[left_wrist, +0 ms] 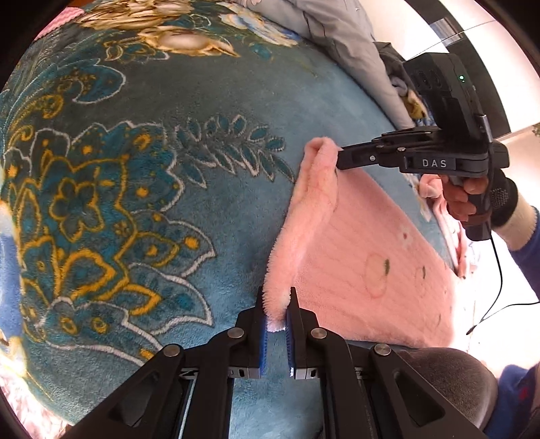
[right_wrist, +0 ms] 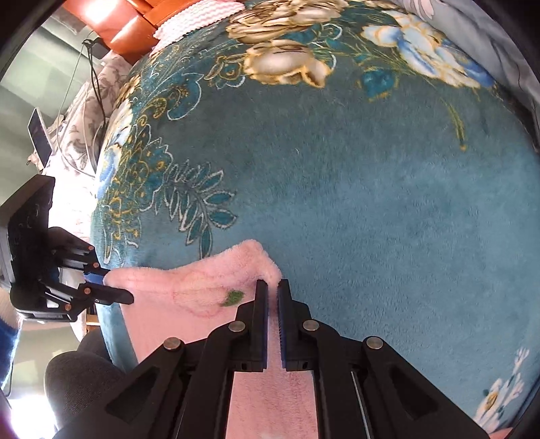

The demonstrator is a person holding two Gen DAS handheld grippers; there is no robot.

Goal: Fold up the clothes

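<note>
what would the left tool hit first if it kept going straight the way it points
Likely the teal floral blanket. The left tool is shut on an edge of the pink garment and aims steeply down, with nothing else ahead, though depth is unclear.

white letters "das" stand on the right tool (left_wrist: 337, 158), side of its black body.

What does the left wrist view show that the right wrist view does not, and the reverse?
Only the left wrist view: the person's hand on the right gripper's handle, a grey garment, and the left gripper seen from behind.

Only the right wrist view: a phone, an orange headboard, and a green patch on the garment.

Both: the pink fleece garment pinched at its edge by both sets of jaws, on the teal floral blanket.
</note>
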